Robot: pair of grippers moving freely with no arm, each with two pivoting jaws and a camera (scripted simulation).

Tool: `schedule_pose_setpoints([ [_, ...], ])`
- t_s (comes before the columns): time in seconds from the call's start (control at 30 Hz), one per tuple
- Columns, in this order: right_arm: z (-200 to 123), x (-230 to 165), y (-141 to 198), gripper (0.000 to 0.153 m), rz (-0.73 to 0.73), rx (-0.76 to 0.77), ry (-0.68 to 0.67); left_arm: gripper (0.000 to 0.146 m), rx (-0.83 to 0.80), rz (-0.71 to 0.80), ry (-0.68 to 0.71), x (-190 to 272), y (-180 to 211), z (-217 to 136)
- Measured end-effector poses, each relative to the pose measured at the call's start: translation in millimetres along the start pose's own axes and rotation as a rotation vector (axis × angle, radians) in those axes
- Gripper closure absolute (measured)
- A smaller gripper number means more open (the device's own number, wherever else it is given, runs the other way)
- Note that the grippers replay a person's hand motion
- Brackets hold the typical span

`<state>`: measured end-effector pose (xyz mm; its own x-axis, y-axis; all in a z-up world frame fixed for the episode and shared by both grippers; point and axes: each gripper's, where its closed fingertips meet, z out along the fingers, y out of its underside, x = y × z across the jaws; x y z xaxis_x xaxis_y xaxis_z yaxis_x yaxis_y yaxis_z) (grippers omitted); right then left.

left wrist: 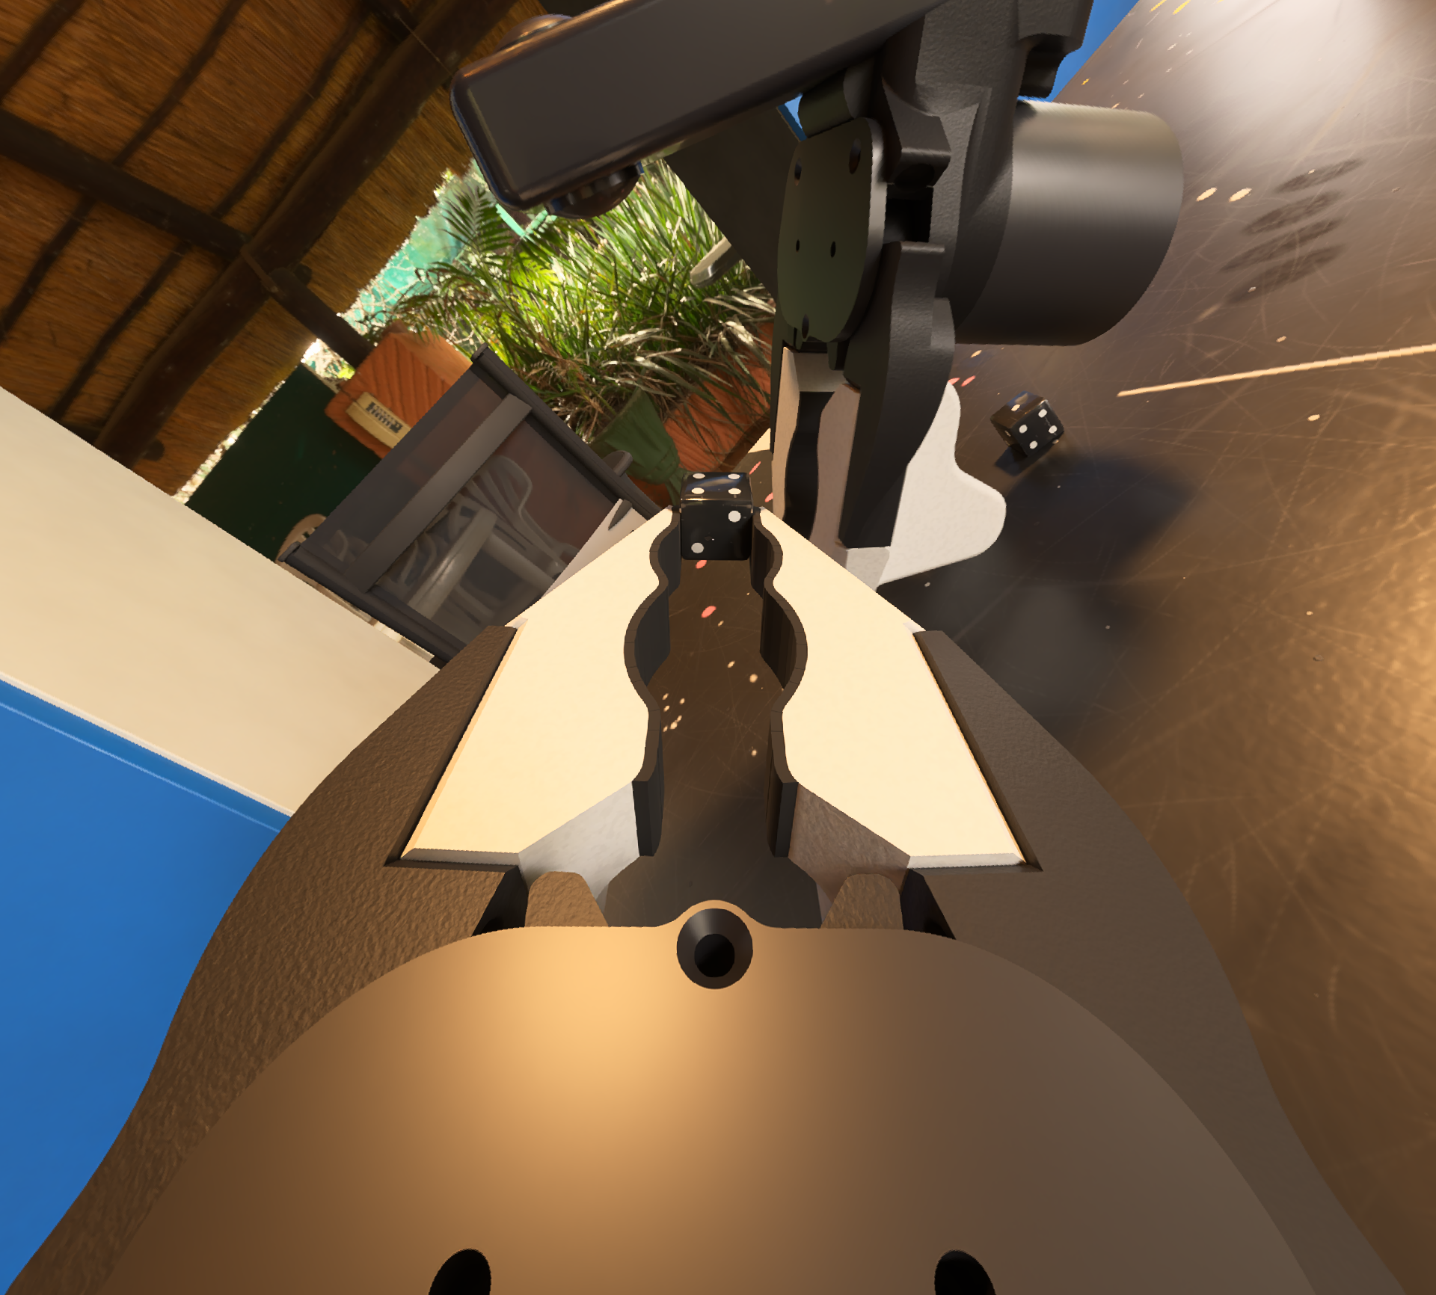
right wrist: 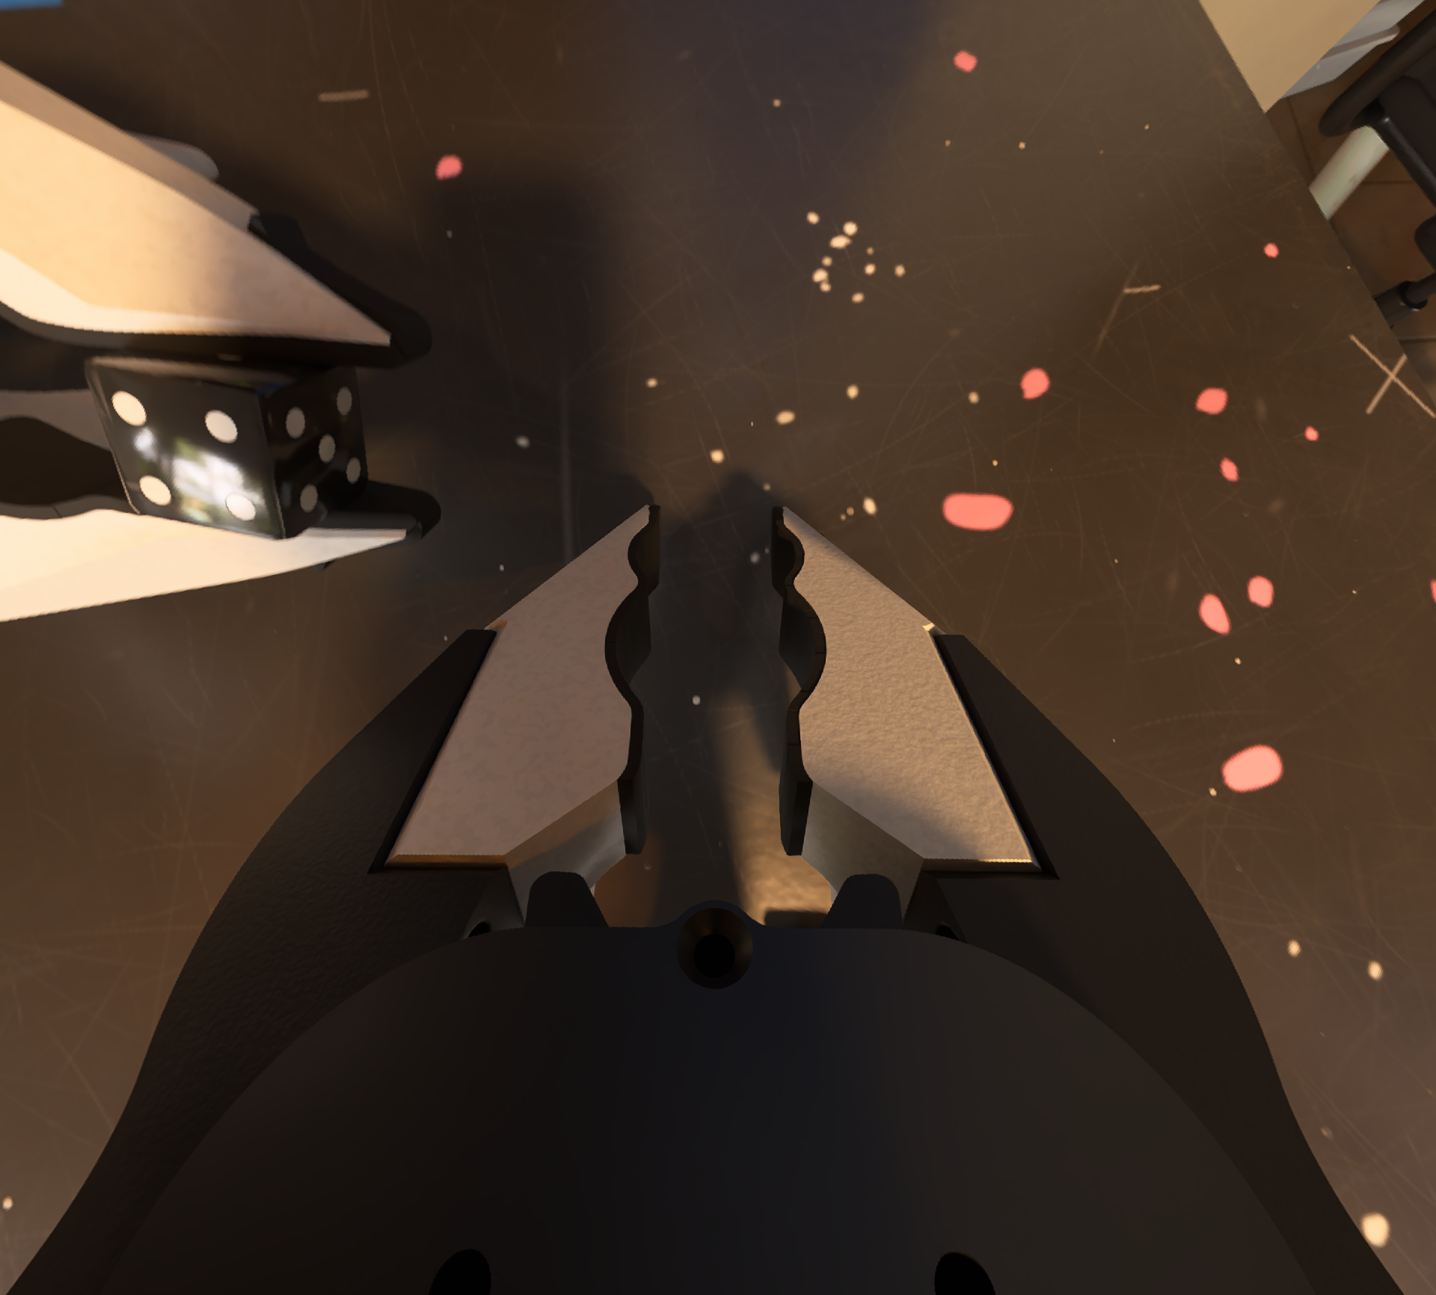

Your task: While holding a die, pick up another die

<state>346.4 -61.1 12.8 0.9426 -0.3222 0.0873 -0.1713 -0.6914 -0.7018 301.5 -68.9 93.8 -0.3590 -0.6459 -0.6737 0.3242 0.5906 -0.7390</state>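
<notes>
Left gripper point(left wrist: 716, 520), cream-padded fingers on a brown body, clamped on a small black plastic die with white pips point(left wrist: 716, 516) right at the fingertips, lifted off the dark scratched metal counter point(left wrist: 1243, 714). Right gripper point(right wrist: 715, 516), dark body, fingers apart with nothing between them, pointing down at bare counter speckled with pink and cream paint spots. A 2nd black die with white pips point(left wrist: 1027, 424) rests on the counter just beside the right gripper, well inside the counter's edges. In the right wrist view the held die shows near the left edge, between the left gripper's tips.
</notes>
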Motion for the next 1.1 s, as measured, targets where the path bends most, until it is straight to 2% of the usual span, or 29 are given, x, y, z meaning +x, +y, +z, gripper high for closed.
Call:
schedule_pose_setpoints([
  [0.13,4,1,-5,0.128,0.038,0.022,-0.013,0.130,0.001,-0.013,-0.009,-3,1,-1],
  [0.23,5,1,-1,0.148,0.046,0.003,-0.033,0.130,-0.029,-0.002,-0.045,-8,6,-1],
  [0.27,1,0,2,0.149,0.043,-0.016,-0.047,0.130,-0.042,0.008,-0.062,-11,8,-1],
  [0.33,-13,-1,9,0.150,0.000,-0.030,-0.051,0.130,-0.066,0.028,-0.087,-14,11,-1],
  [0.43,-54,5,25,0.150,-0.065,-0.035,0.008,0.130,-0.080,0.029,-0.087,-13,14,0],
  [0.53,-89,15,52,0.151,-0.063,-0.065,0.049,0.130,-0.095,0.033,-0.066,-9,16,3],
  [0.63,-96,25,78,0.151,-0.030,-0.093,0.069,0.130,-0.082,0.074,-0.045,-3,12,5],
  [0.7,-96,25,86,0.148,0.030,-0.084,0.040,0.130,-0.078,0.121,-0.044,1,10,5],
  [0.77,-97,25,86,0.129,0.072,-0.064,0.022,0.130,-0.083,0.173,-0.038,6,10,5],
  [0.8,-98,25,86,0.127,0.077,-0.056,0.024,0.130,-0.089,0.201,-0.035,8,10,6],
  [0.93,-93,23,84,0.123,0.067,-0.045,0.017,0.130,-0.087,0.274,-0.016,17,9,7],
  [1.1,-74,22,81,0.121,0.065,-0.045,0.000,0.130,-0.087,0.290,0.007,22,9,8],
])
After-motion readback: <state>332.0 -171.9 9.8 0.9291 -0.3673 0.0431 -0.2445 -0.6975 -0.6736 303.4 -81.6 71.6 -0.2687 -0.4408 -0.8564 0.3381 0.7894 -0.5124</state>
